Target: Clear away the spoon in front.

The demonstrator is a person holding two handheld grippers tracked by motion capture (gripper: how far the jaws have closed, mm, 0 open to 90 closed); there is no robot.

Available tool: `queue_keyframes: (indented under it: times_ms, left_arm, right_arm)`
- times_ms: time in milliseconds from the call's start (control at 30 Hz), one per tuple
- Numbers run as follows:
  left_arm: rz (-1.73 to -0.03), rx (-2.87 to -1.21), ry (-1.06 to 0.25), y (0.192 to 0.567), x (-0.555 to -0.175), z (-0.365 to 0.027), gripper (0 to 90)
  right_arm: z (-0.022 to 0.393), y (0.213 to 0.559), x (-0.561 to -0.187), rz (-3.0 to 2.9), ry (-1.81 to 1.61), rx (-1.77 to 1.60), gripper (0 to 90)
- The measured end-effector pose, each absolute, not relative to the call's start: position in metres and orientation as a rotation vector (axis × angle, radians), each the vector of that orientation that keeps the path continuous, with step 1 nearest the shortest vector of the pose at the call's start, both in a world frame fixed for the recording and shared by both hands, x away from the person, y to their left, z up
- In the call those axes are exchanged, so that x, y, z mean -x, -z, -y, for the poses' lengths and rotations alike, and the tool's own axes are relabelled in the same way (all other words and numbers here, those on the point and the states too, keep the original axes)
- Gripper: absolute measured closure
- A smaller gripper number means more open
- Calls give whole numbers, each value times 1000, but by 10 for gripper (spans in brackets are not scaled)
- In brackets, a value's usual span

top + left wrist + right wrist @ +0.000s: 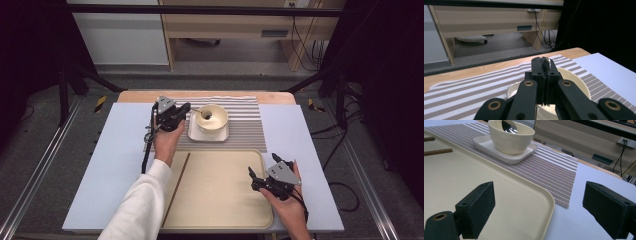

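A cream bowl [212, 119] stands on a square white plate [196, 134] on the striped mat. A metal spoon [204, 114] leans inside the bowl, its scoop visible in the right gripper view [509, 126]. My left gripper [187, 107] is at the bowl's left rim. In the left gripper view its jaws are pressed together on the spoon's thin silver handle [548, 62], above the bowl [574, 82]. My right gripper [262, 165] hovers open over the right part of the tray, with nothing between its pads [536, 205].
A beige tray [220, 200] lies at the near side of the table with a brown chopstick [177, 187] along its left part. The striped mat [245, 125] lies on a pale blue cover. Shelving and cables stand beyond the table's far edge.
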State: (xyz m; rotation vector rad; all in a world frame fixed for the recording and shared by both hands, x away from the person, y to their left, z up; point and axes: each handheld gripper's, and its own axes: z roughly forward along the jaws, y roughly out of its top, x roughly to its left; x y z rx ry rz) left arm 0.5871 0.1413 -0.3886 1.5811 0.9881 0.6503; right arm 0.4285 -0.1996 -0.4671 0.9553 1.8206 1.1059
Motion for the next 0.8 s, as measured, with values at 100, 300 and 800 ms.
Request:
queue_keyframes:
  times_ms: [100,300,800]
  left_arm:
    - [-980,-1571,-652,379,-581,-146,888]
    - [-954,-1588,-658,364,-566,-152,888]
    - [-882,-1637,-588,344,-512,-171,887]
  right_arm:
    - [200,467,-428,-1817,-1105,-956,108]
    - [201,466,-429,-1808,-1104,-952,92]
    - [203,465,-427,-1791,-1121,-935,71]
